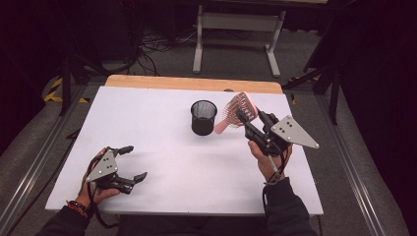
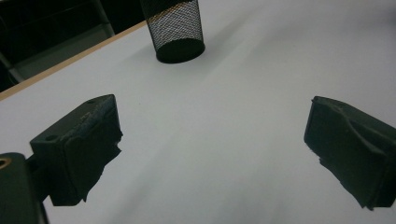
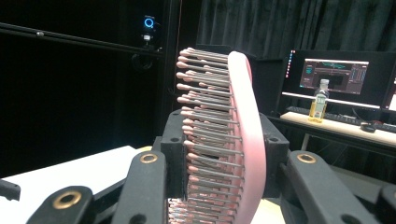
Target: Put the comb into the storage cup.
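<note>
A pink hairbrush point(image 1: 239, 111) is being held up in the air by the right hand-held gripper point(image 1: 246, 119). The jaws are being squeezed on the brush's head, with the bristles on one side and the pink back on the other, as seen in the right gripper view point(image 3: 243, 140). The brush's long line is being tipped, with the handle pointing down and to the left of that hand-held gripper, toward the black mesh cup point(image 1: 203, 117). The cup is being left standing upright on the white worktop point(image 1: 162, 162), just beside the handle's tip and a little lower. So the right hand is much nearer to the cup. The left hand-held gripper point(image 1: 132, 163) is being rested low near the worktop's front edge, jaws spread wide apart with nothing between them, well apart from the cup point(image 2: 176, 29)
</note>
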### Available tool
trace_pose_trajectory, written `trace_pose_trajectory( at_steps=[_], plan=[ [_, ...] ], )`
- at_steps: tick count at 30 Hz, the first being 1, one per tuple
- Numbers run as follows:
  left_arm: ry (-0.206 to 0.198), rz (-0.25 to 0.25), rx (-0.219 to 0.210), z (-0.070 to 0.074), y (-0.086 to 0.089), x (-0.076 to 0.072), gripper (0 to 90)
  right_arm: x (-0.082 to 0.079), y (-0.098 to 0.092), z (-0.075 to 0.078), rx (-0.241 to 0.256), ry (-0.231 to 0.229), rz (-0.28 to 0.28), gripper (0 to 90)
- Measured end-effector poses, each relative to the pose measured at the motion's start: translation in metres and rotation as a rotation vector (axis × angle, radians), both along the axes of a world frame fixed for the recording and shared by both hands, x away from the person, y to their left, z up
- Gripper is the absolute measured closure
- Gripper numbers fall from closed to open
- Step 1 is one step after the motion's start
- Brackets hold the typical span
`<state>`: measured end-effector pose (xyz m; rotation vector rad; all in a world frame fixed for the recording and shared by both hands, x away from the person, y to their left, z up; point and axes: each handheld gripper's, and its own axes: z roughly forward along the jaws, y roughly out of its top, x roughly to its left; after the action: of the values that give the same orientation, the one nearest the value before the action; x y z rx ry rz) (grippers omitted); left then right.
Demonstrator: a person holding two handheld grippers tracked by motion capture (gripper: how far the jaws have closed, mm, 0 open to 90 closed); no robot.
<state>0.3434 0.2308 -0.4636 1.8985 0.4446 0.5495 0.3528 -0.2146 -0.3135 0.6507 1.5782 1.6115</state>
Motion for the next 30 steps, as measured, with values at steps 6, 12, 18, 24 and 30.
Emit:
trace_pose_trajectory(
  at_steps=[6,12,18,24,30],
  plan=[
    [0.005,0.016,-0.002,0.0,0.008,-0.002,4.9,0.006,0.003,0.007,-0.001,-0.012,-0.002,63.6],
    [0.003,0.029,-0.025,0.001,0.014,-0.003,5.0,0.011,0.005,0.013,0.002,-0.02,-0.008,63.6],
    [0.006,0.028,-0.034,0.001,0.016,-0.004,5.0,0.019,0.008,0.017,0.026,-0.014,-0.004,63.6],
    [0.006,0.025,-0.036,0.001,0.016,-0.004,5.0,0.027,0.012,0.02,0.019,-0.014,-0.015,63.6],
    [0.005,0.022,-0.037,0.001,0.016,-0.004,5.0,0.035,0.017,0.022,0.023,-0.013,-0.026,63.5]
  ],
)
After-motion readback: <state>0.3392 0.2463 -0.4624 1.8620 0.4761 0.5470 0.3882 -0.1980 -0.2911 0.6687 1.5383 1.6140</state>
